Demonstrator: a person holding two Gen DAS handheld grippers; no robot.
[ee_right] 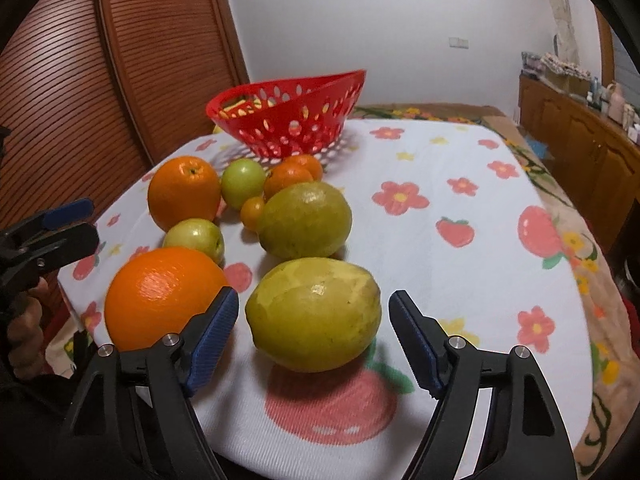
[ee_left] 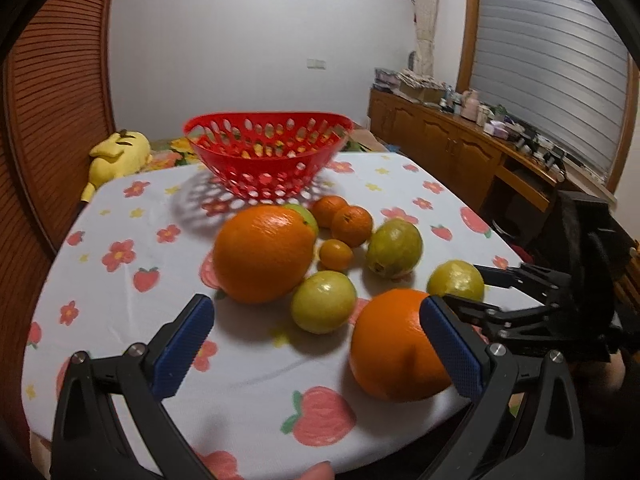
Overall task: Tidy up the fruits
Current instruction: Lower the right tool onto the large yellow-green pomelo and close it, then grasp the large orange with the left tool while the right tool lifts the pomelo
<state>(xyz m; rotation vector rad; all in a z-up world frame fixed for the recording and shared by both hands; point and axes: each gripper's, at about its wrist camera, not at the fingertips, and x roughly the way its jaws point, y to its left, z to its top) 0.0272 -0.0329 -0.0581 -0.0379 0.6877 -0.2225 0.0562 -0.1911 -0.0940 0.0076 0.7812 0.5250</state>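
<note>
Yellow-green lemon (ee_right: 314, 316) sits on tablecloth (ee_right: 460, 280), between spread pads of right gripper (ee_right: 314, 338), untouched. Looks firm, waxy, likely slippery; grip across widest middle. Left gripper (ee_left: 316, 344) spread, empty, near orange (ee_left: 394, 346). Red basket (ee_right: 288, 116) behind fruit pile.

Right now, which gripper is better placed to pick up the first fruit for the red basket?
Likely the right gripper: its open jaws already flank the yellow-green fruit. The left gripper is open over bare cloth.
</note>
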